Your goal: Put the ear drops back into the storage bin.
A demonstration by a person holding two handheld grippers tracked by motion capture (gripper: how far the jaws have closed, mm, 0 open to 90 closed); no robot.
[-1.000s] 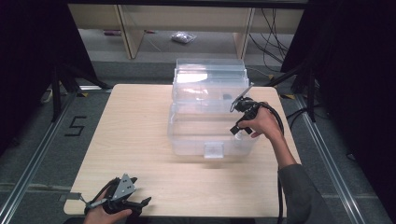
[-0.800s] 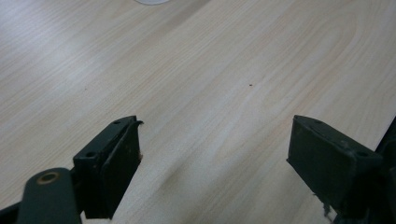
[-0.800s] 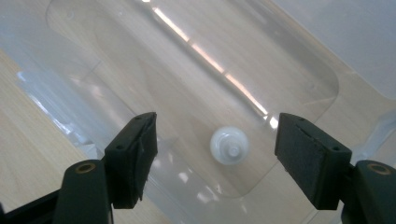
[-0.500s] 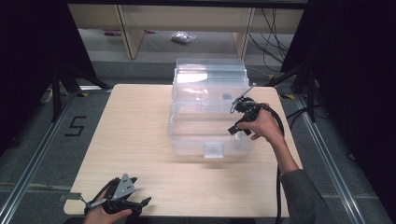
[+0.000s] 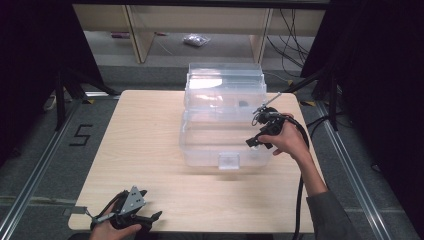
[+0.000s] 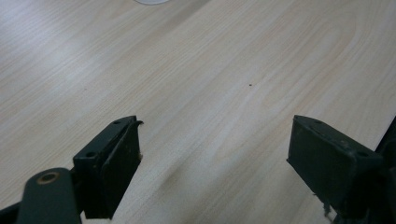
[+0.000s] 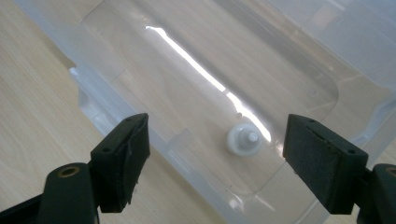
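Note:
A clear plastic storage box [image 5: 222, 145] stands on the wooden table [image 5: 145, 130], with its lid [image 5: 225, 82] raised at the back. My right gripper [image 5: 255, 133] hovers over the box's right side. Its jaws have just been opening and stand open, with nothing between them. In the right gripper view a small white round piece [image 7: 243, 140] lies on the box's clear floor [image 7: 187, 84], below the open right gripper [image 7: 217, 158]. My left gripper [image 5: 150, 220] rests at the table's near left corner. In its own view the left gripper [image 6: 215, 163] is open over bare wood.
A small dark object [image 5: 242, 104] shows through the box's back part. Shelving and a bagged item [image 5: 194, 40] lie on the floor beyond the table. A floor mark "5" [image 5: 82, 135] sits left of the table, and cables hang at the right.
The right hand has drawn slightly toward the near side and lifted a little over the box's right edge. The left hand has stayed put.

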